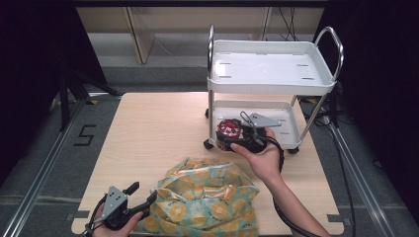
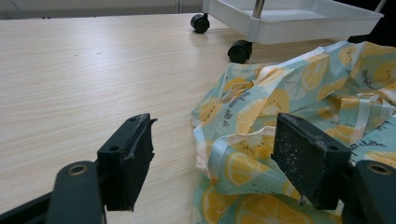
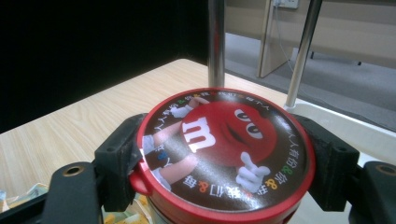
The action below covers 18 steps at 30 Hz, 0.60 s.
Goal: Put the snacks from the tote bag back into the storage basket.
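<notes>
Right tool (image 1: 236, 139) clamps the round red-lidded candy tin (image 3: 219, 151) beside the white two-tier wheeled cart's (image 1: 296, 86) lower shelf, not yet set down; left tool (image 2: 212, 161), jaws spread, waits at the lemon-print fabric bag (image 1: 207, 200) on the wooden bench (image 1: 158, 133).

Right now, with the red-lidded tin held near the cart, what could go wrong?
1. The right gripper clamps the round candy tin only at its sides; a smooth round wall might slip or rotate.
2. The tin is close to the cart's post and lower tray; it could bump them, and the white cart stands on casters, so it may roll.
3. The open left gripper is right beside the lemon-print bag and could snag the fabric.
</notes>
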Available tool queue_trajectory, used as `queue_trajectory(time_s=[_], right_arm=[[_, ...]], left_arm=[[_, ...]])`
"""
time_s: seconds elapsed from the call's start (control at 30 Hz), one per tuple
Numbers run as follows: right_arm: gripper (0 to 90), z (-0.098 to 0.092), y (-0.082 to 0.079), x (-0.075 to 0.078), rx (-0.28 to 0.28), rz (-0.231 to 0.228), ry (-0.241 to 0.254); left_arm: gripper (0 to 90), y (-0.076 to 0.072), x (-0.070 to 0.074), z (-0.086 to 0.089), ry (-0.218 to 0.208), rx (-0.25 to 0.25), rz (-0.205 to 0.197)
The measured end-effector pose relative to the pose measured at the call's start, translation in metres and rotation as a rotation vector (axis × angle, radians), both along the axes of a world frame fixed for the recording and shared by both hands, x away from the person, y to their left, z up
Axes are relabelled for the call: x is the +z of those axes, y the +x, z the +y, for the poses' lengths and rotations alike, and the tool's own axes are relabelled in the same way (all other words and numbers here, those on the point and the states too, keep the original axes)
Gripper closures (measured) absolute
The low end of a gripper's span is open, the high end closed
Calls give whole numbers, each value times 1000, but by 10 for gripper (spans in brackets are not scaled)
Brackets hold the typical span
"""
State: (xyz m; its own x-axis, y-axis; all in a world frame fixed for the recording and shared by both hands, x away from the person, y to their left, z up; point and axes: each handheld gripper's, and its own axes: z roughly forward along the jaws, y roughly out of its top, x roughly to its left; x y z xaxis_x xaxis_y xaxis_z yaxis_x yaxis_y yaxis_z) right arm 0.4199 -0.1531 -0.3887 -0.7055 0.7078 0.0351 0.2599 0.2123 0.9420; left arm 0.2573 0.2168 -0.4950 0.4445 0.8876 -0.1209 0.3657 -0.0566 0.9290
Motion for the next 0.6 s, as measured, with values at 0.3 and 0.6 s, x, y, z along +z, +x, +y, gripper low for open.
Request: queue_trajectory(time_s=[0.3,0.6], right_arm=[[266,2,2,1,0,1,2],[266,3,6,3,-18,-16,-4]], left_arm=[[283,0,0,0,-2,3,-1],[283,-1,0,-1,3,10,-8]])
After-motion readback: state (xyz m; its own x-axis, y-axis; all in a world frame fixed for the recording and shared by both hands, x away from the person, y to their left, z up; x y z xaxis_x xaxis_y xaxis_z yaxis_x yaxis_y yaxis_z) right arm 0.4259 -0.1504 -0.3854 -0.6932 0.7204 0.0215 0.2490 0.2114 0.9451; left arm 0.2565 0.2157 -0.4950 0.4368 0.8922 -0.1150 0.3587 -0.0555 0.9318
